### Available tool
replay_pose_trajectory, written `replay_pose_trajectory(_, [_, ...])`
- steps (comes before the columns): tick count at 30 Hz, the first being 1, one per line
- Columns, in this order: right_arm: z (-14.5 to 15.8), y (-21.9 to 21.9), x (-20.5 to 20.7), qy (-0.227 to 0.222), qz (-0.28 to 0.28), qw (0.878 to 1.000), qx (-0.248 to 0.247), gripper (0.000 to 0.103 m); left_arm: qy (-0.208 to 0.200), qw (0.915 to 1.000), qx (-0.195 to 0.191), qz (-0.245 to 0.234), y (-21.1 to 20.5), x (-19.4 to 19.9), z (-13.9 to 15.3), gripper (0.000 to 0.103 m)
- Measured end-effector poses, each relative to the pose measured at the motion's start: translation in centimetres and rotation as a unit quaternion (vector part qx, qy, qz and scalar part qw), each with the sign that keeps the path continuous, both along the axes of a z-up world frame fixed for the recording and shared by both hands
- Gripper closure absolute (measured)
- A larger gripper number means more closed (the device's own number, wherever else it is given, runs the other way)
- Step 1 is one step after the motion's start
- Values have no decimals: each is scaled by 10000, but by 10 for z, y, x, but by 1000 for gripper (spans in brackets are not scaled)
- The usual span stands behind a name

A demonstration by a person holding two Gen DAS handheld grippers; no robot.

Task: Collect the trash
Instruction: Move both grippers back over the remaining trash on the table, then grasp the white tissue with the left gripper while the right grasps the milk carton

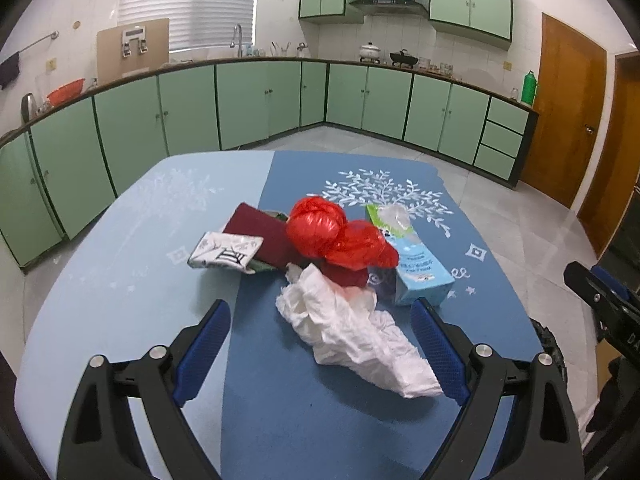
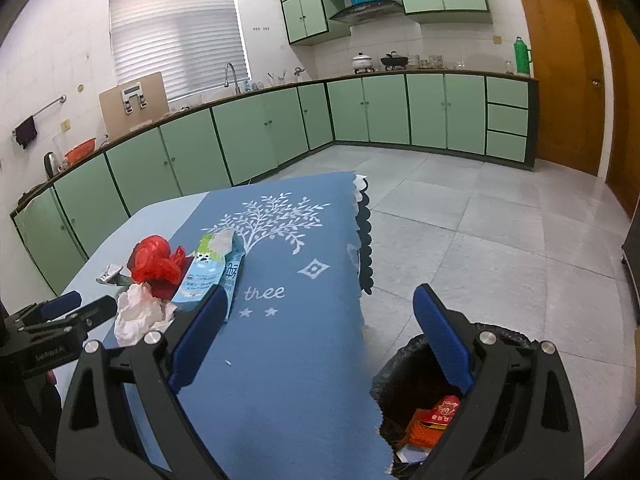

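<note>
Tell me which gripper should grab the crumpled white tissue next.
Left. The left gripper is open with its jaws either side of the crumpled white tissue. The right gripper, also open, sits over the table edge above the trash bin.

The worktop (image 1: 120, 264) wears a matt blue cloth with white print. On it lie crumpled white tissue paper (image 1: 352, 336), a glossy red plastic bag (image 1: 336, 236), a smooth printed carton (image 1: 416, 268) and a shiny foil wrapper (image 1: 224, 254). The tongs (image 1: 320, 344) are matt black plastic with ribbed blue pads (image 1: 208, 344) and bright metal bolts. A black plastic liner (image 2: 400, 364) lines the bin.
</note>
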State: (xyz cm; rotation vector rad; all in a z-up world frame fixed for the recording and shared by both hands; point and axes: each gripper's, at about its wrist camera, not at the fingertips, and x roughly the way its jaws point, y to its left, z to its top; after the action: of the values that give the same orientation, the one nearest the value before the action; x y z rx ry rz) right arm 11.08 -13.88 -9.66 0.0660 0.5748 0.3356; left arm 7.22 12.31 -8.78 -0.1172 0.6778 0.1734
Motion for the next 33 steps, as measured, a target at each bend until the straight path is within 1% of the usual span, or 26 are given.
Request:
replay_pose_trajectory(8, [-3,-1,1,7,-65,10000,-58,12,206,9997,-92,-34,-4,8,-15,14])
replay_pose_trajectory(12, [-4,0,0,-11,-40,9999,-103,12,401,9990,-176,-44,-6,17,-25,16])
replay_pose_trajectory(15, [-5,1,-1,-16,-10,9999,-122,12,523,9982,-284,-99,-8,23,-31,25])
replay_pose_trajectory(17, [-5,1,-1,-10,1,9999,-126,12,639,9969,-420,-162,-9,27,-36,36])
replay_pose_trajectory(18, [-5,1,-1,-6,8,9999,-126,12,677,9965,-461,-179,-8,28,-39,47])
replay_pose_trajectory(19, [-6,1,-1,-1,18,9999,-129,12,714,9959,-512,-194,-8,29,-41,56])
replay_pose_trajectory(20, [-6,1,-1,4,25,9999,-131,12,711,9958,-544,-175,-7,28,-42,63])
replay_pose_trajectory(21, [-6,1,-1,14,35,9999,-129,12,692,9959,-564,-166,-7,28,-42,66])
replay_pose_trajectory(23, [-8,4,0,42,69,9999,-123,12,616,9960,-637,-151,-5,26,-40,82])
replay_pose_trajectory(26, [-9,11,1,67,152,9998,-122,12,509,9965,-651,-111,-1,22,-37,91])
replay_pose_trajectory(31, [-10,32,4,80,396,9991,-136,12,148,9993,-321,-79,0,7,-19,93])
replay_pose_trajectory(33, [-10,41,6,95,492,9987,-123,12,80,9995,-291,-63,2,3,-14,93])
